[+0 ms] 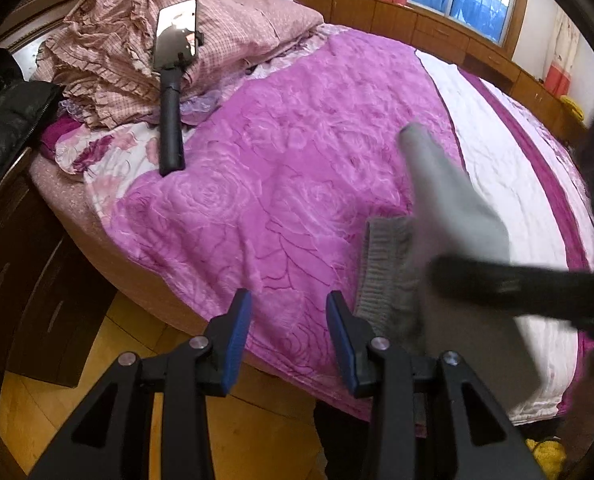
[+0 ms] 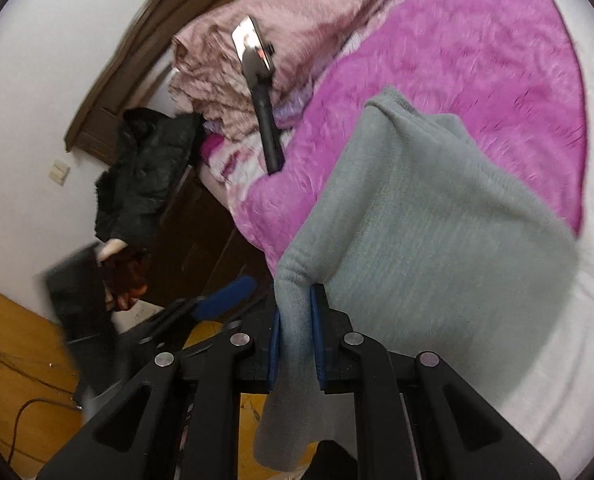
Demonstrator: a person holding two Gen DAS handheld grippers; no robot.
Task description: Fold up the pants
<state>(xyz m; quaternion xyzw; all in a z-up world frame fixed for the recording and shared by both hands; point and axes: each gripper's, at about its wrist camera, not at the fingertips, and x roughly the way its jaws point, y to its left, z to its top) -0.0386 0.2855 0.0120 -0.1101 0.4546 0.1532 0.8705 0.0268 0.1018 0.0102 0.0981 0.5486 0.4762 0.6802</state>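
One pair of grey pants (image 2: 429, 216) is in play, and the right gripper (image 2: 295, 344) has its two blue-padded jaws clamped tight on a fold of the fleece, which bunches up between the pads and hangs down below them. From that pinch the cloth rises ahead of the jaws and spreads off to their right, lifted above the magenta blanket (image 2: 477, 68) rather than lying flat on it. The left gripper (image 1: 289, 336) stands with its two jaws parted and nothing between them; only the blanket's rose pattern shows through the gap. Just beside its right jaw, the ribbed waistband (image 1: 385, 272) of the pants hangs close without touching the pad, as far as the blur allows. Beyond that, a dark blurred bar, the other gripper, crosses in front of the grey cloth. Far ahead of the left jaws and a little to their left, one phone on a black stick mount (image 1: 173, 92) leans against one crumpled pink checked quilt (image 1: 225, 32). One black jacket (image 1: 5, 120) sits well off to the left of the jaws, on the dark wooden bedside cabinet (image 1: 25, 280). One white sheet strip (image 1: 497, 184) runs along the blanket to the right of the pants.
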